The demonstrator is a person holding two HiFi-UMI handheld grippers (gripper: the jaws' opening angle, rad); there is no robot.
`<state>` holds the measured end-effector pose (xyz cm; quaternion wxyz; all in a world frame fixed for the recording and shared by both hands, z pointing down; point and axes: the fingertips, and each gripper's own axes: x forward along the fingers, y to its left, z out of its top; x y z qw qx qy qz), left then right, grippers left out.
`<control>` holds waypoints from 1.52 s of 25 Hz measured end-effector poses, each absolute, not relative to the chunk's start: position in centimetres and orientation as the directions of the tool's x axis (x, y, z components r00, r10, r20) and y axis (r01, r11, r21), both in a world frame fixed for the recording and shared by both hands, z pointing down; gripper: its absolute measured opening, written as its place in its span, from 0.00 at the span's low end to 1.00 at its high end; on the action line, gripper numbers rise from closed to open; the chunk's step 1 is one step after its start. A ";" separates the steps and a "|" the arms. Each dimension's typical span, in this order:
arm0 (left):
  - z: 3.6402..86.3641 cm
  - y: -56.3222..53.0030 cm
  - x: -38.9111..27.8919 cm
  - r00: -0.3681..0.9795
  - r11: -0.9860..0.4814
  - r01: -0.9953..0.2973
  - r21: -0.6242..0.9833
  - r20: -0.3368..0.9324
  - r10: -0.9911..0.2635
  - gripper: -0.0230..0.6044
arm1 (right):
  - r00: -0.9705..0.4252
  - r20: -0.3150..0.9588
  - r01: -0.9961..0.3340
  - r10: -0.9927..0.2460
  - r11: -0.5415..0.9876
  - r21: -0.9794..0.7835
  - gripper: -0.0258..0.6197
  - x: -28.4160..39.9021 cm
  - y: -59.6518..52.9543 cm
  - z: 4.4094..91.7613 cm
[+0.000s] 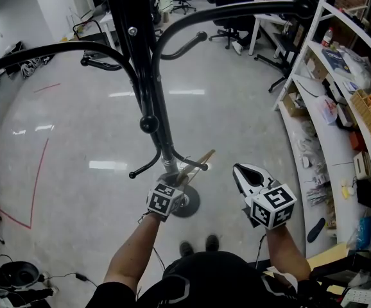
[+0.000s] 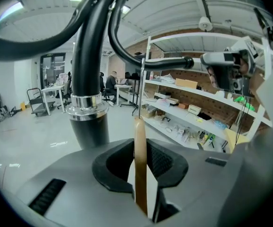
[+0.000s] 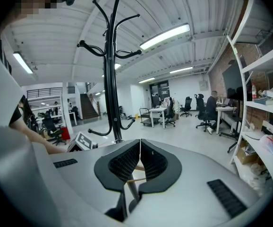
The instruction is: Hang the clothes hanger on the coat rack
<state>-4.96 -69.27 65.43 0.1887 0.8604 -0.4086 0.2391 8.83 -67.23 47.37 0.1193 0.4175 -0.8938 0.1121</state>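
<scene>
Fingers of the left gripper (image 2: pixel 139 145) are clamping a wooden clothes hanger (image 2: pixel 140 183), which is standing edge-on between the two pads. Its long axis is running straight away from the gripper and rising, so only a narrow strip of wood is showing in the left gripper view. From the far end of the wood a thin metal hook (image 2: pixel 140 103) is pointing up and forward.

The right gripper (image 3: pixel 140 143) is hovering a little to the right with its jaws pressed together, and it seems to be holding nothing. The left hand is therefore the one carrying the hanger, and it is also nearer to the coat rack.

The black pole (image 2: pixel 87 79) of the rack is standing just beside the hanger, on its left and slightly ahead. A low branch (image 2: pixel 169 60) with a ball end is reaching out to the right, above and across the line of the hanger. The tip of the hook is coming up very near this branch, but I cannot tell if it is already lying over it. I think the next move is depending on bringing the hook above the branch and then lowering it
</scene>
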 end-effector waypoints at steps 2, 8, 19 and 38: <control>65.3 -69.3 -5.0 0.550 -0.599 -0.792 0.119 0.566 -0.614 0.12 | -0.625 0.303 -0.772 -0.720 0.628 -0.100 0.05 8.8 -67.2 47.1; 65.5 -69.3 -5.4 0.539 -0.601 -0.794 0.096 0.570 -0.621 0.12 | -0.625 0.303 -0.771 -0.719 0.629 -0.098 0.05 8.7 -67.0 47.2; 62.6 -69.4 -6.8 0.528 -0.594 -0.804 0.028 0.492 -0.692 0.26 | -0.630 0.285 -0.769 -0.723 0.633 -0.093 0.05 8.1 -67.2 46.2; 40.3 -57.9 -9.4 0.632 -0.629 -0.771 0.095 -0.006 -0.775 0.04 | -0.661 0.183 -0.746 -0.728 0.663 -0.059 0.05 4.7 -62.2 40.5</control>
